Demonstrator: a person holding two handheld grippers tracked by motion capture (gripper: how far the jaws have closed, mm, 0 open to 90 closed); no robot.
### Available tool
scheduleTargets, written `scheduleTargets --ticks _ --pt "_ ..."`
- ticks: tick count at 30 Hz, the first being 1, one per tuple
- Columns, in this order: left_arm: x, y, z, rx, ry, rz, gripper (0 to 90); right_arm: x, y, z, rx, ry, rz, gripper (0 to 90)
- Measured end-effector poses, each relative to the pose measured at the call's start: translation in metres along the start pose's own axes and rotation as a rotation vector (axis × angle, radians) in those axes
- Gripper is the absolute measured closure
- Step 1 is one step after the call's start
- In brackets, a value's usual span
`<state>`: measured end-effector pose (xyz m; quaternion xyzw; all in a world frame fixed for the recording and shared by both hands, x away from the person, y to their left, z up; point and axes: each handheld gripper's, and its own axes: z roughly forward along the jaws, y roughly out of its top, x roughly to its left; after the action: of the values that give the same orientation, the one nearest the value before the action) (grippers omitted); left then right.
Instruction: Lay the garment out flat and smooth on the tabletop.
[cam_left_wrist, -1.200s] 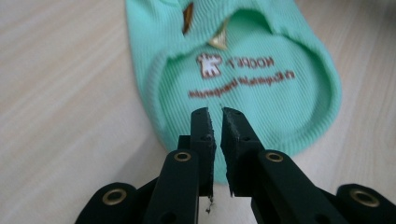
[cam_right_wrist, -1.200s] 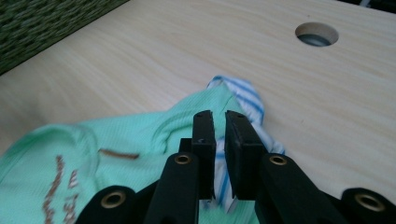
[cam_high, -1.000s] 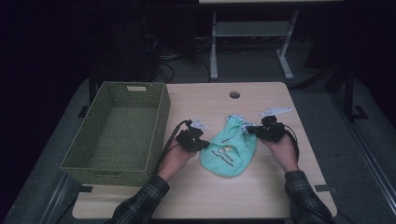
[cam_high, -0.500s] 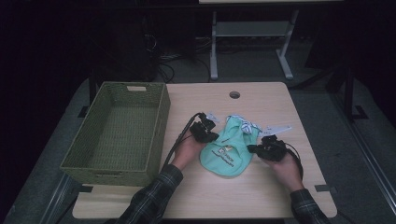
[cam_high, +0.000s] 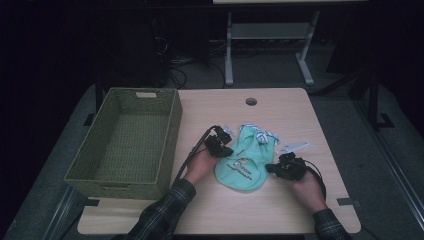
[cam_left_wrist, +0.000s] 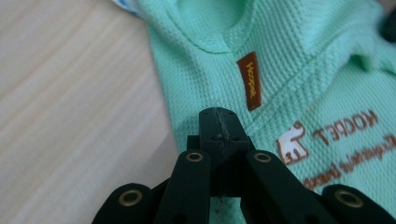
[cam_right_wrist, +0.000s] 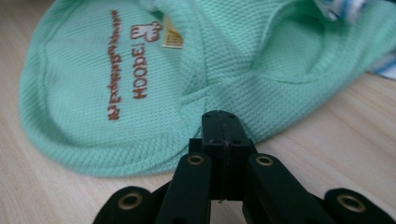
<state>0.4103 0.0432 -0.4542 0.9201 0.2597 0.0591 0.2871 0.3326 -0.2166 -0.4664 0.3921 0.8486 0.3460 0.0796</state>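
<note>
A small mint-green garment (cam_high: 244, 167) with brown lettering lies flat on the wooden table (cam_high: 280, 110), with a striped blue-and-white trim (cam_high: 260, 134) at its far end. My left gripper (cam_high: 226, 150) sits at the garment's left edge. In the left gripper view its jaws are pressed together (cam_left_wrist: 218, 116) just over the cloth (cam_left_wrist: 299, 70), beside a brown label (cam_left_wrist: 249, 80). My right gripper (cam_high: 272, 169) is at the garment's right edge. Its jaws are also together (cam_right_wrist: 222, 122) over the hem (cam_right_wrist: 140, 140). I see no cloth pinched in either one.
An empty green woven basket (cam_high: 172, 130) stands on the left part of the table, close to the left forearm. A round cable hole (cam_high: 251, 101) is at the table's far middle. A metal desk frame (cam_high: 229, 55) stands behind on the dark floor.
The left gripper has slid right to the garment's left edge. The right gripper has come down from the garment's far right corner toward the person, to its right side. The garment has not moved.
</note>
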Motion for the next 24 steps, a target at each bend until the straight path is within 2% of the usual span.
scheduleTargets --ticks 8,16,17,18,21,24 --pt "-0.015 -0.016 -0.012 0.019 -0.038 0.012 89.7 -0.004 -0.002 -0.003 -0.002 -0.007 0.013 89.8" --pt "-0.033 -0.032 -0.023 0.028 -0.079 0.045 89.6 -0.007 -0.002 -0.003 -0.003 -0.021 0.01 89.8" --pt "-0.035 -0.035 -0.023 0.012 -0.084 0.024 89.6 -0.007 -0.002 -0.003 -0.002 -0.021 0.011 89.8" --pt "-0.034 -0.036 -0.025 0.018 -0.087 0.029 89.6 -0.007 -0.002 -0.003 -0.002 -0.02 0.012 89.8" --pt "-0.034 -0.039 -0.031 -0.026 -0.107 -0.013 84.7 -0.007 -0.002 -0.004 -0.002 -0.02 0.014 89.7" --pt "-0.038 -0.041 -0.039 -0.055 -0.122 -0.012 79.8 -0.011 0.003 -0.007 -0.034 -0.031 0.009 86.2"
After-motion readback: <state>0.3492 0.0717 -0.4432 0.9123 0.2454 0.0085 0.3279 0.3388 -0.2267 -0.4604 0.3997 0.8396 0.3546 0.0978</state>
